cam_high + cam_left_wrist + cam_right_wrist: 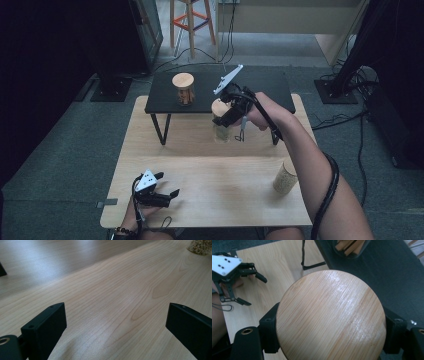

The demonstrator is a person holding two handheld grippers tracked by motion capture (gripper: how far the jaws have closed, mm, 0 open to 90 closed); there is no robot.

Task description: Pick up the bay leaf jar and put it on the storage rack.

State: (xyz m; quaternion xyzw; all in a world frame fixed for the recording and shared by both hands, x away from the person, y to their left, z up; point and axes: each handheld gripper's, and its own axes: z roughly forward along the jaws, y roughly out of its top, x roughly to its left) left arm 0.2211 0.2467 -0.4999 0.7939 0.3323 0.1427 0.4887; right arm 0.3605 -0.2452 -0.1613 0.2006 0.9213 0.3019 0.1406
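Note:
My right gripper [223, 118] is shut on a glass jar [222, 132] with a round wooden lid [330, 315], just in front of the black shelf [265, 87]. In the right gripper view [330, 326] the jaws press the lid's rim from both sides. I cannot tell whether this jar rests on the table. A second lidded jar [183, 89] holding brown sticks stands on the shelf [387, 267]. A third jar [285, 177], filled with pale grains, stands at the table's right. My left gripper [167, 183] lies open near the front left edge, with only bare wood between its jaws [115, 315].
The light wooden table [215, 190] carries the low black shelf on thin metal legs [161, 129] at its far side. The grain jar's base [200, 246] shows far off in the left gripper view. A stool [191, 20] and cables lie on the floor beyond.

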